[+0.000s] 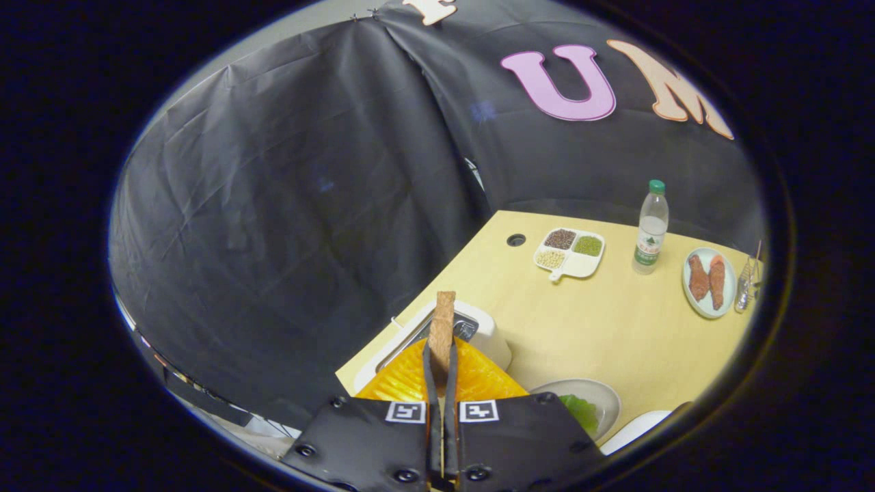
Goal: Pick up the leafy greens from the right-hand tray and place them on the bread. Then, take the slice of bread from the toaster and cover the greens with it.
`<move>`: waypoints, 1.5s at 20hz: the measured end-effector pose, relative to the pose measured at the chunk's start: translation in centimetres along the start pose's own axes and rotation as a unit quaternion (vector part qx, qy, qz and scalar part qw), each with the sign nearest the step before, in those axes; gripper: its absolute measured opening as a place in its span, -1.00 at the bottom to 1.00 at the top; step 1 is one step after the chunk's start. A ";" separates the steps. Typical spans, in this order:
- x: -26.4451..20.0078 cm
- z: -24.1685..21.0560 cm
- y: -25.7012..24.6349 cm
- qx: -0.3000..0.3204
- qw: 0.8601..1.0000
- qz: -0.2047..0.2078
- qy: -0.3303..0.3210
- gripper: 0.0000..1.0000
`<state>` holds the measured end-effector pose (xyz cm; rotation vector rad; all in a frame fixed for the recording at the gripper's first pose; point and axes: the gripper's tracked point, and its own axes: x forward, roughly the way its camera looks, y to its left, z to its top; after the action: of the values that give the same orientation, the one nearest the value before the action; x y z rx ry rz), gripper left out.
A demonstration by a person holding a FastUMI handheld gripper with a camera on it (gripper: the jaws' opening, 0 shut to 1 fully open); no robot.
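One slice of bread (443, 326) stands edge-on, pinched between the two fingers of the gripper (441, 355), above one white toaster (478, 328). To their right, one plate (605, 403) holds leafy greens (581, 410). Beyond: one four-compartment dish (569, 254), one water bottle (651, 229), one plate with two meat pieces (708, 281).

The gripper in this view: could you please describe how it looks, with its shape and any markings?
The gripper has two flat, black, angular plates side by side at its base, each fixed with round screws and carrying a small square black-and-white marker near its inner top corner. Two thin, long fingers run forward from between the plates, close together. No cables or sleeves are visible.
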<state>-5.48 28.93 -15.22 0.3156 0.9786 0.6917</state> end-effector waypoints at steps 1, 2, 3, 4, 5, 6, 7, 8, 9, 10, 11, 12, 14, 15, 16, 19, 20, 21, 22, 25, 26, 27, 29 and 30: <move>-0.4 -0.1 -0.5 0.001 1.000 -0.004 -0.003 -0.91; -0.7 -0.2 -0.9 0.003 1.000 -0.007 -0.005 -0.91; -1.1 -0.3 -1.3 0.006 1.000 -0.009 -0.007 -0.91; -1.5 -0.6 -1.7 0.009 1.000 -0.010 -0.008 -0.91; -1.8 -0.9 -2.0 0.012 1.000 -0.011 -0.008 -0.91; -2.1 -1.4 -2.4 0.015 1.000 -0.014 -0.007 -0.91; -2.4 -1.8 -3.0 0.016 1.000 -0.018 -0.007 -0.92; -2.6 -2.3 -3.6 0.019 1.000 -0.023 -0.006 -0.92; -2.8 -2.6 -4.1 0.025 0.999 -0.025 -0.006 -0.92; -3.0 -3.1 -4.5 0.033 0.999 -0.027 -0.006 -0.92; -3.1 -3.3 -5.0 0.038 0.999 -0.029 -0.008 -0.92; -3.3 -3.8 -5.6 0.043 0.999 -0.031 -0.008 -0.92; -3.7 -4.6 -6.5 0.049 0.998 -0.036 -0.007 -0.91; -3.9 -5.0 -7.0 0.051 0.998 -0.038 -0.008 -0.91; -4.0 -5.3 -7.3 0.053 0.998 -0.040 -0.009 -0.91; -4.4 -6.4 -8.2 0.062 0.997 -0.041 -0.010 -0.91; -4.5 -6.8 -8.5 0.065 0.997 -0.042 -0.010 -0.92; -4.5 -7.1 -8.7 0.067 0.997 -0.041 -0.013 -0.91; -4.4 -7.5 -9.0 0.069 0.997 -0.042 -0.014 -0.91; -4.2 -9.2 -10.1 0.088 0.995 -0.044 -0.008 -0.91; -4.1 -9.7 -10.3 0.094 0.994 -0.045 -0.007 -0.91; -4.2 -10.1 -10.5 0.100 0.994 -0.045 -0.009 -0.91; -4.0 -10.7 -11.1 0.115 0.992 -0.044 -0.012 -0.91; -4.0 -10.9 -11.5 0.123 0.991 -0.046 -0.013 -0.91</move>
<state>-11.63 17.09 -24.63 0.4918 1.0485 0.4824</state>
